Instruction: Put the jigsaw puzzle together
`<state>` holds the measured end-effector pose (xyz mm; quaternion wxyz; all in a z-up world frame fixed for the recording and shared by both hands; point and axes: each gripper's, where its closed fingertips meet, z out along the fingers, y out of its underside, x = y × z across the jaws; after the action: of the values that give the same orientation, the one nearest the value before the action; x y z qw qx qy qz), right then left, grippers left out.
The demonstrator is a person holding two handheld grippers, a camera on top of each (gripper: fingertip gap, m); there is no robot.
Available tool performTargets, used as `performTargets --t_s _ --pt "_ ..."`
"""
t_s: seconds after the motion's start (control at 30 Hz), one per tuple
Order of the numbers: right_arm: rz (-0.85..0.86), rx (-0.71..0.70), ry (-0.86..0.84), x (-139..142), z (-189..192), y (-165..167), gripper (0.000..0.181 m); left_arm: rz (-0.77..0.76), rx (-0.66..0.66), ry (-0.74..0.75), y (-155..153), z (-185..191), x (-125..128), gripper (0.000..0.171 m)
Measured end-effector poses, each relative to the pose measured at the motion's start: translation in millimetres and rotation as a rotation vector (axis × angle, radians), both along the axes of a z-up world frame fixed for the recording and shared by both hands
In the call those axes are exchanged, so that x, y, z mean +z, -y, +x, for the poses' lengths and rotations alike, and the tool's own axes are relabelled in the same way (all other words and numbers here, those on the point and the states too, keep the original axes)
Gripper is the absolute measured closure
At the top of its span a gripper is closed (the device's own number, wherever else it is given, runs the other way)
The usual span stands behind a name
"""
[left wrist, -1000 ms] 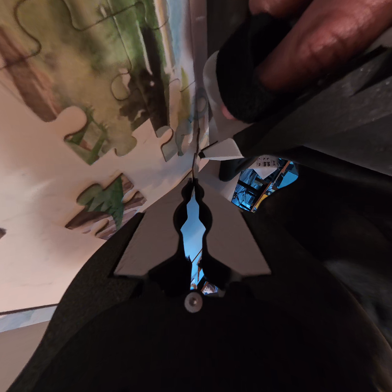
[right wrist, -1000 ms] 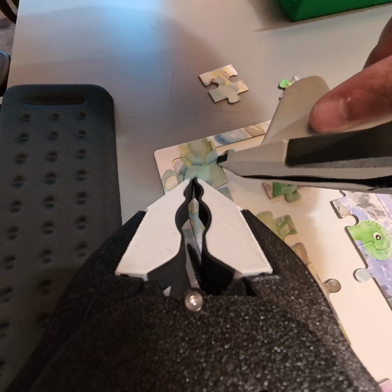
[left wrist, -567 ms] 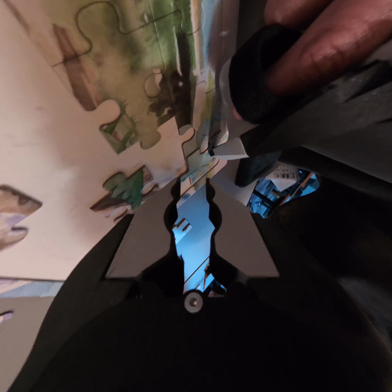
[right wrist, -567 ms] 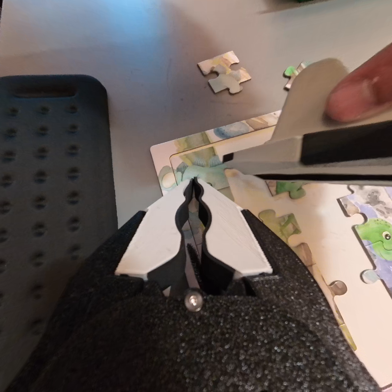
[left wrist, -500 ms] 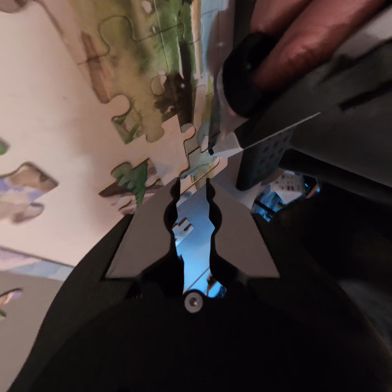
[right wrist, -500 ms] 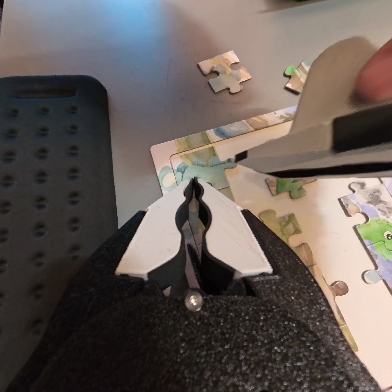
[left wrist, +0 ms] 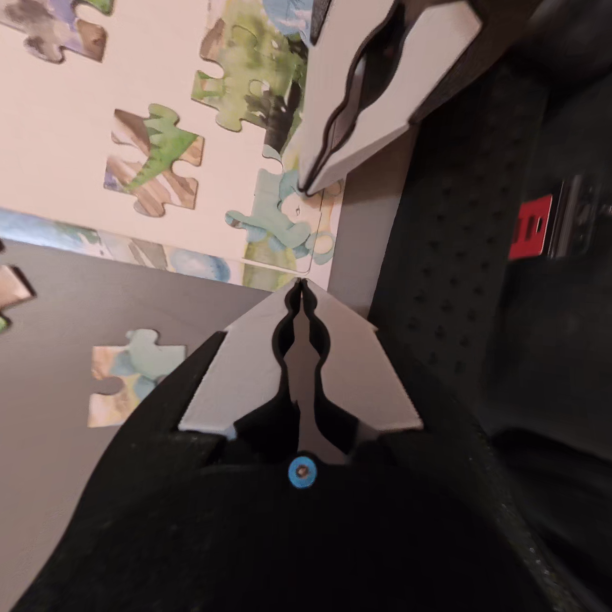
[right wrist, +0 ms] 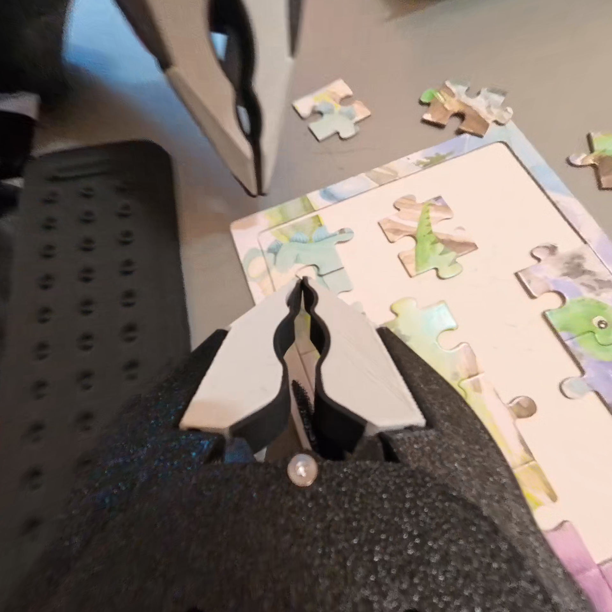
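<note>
The right gripper (right wrist: 302, 281) is closed and empty, tips over the corner of the puzzle tray (right wrist: 516, 212). The left gripper (left wrist: 300, 281), also closed and empty, hovers beside that corner, near a loose piece (left wrist: 132, 374) on the grey table (left wrist: 66, 331).

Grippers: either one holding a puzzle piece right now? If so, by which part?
Neither. The left gripper and right gripper both have their jaws shut with no piece between the tips; the right one's tips are over the corner piece.
</note>
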<state>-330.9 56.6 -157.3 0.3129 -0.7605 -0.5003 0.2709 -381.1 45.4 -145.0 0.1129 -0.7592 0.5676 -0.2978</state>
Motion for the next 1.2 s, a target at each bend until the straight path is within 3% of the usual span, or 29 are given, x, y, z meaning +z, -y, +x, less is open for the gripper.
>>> performTargets --t_s 0.1,0.2,0.53,0.93,1.2 --pt "-0.007 0.024 0.052 -10.3 -4.4 1.3 0.181 0.047 0.171 0.088 -7.0 7.1 -1.7 0.171" --pt "0.014 0.032 0.055 -10.1 -8.0 1.3 0.181 0.095 0.248 0.087 -16.4 8.0 -9.8 0.171" --pt "0.080 0.091 0.060 -4.0 -17.5 12.4 0.181 0.077 0.186 0.090 5.0 24.7 -20.5 0.171" --pt "0.029 0.099 0.045 -8.2 -18.8 9.6 0.181 0.085 0.194 0.066 4.8 18.6 -20.8 0.171" --pt "0.106 -0.036 0.059 -1.1 -6.2 -19.1 0.181 0.101 0.232 0.043 -2.1 5.2 -19.9 0.171"
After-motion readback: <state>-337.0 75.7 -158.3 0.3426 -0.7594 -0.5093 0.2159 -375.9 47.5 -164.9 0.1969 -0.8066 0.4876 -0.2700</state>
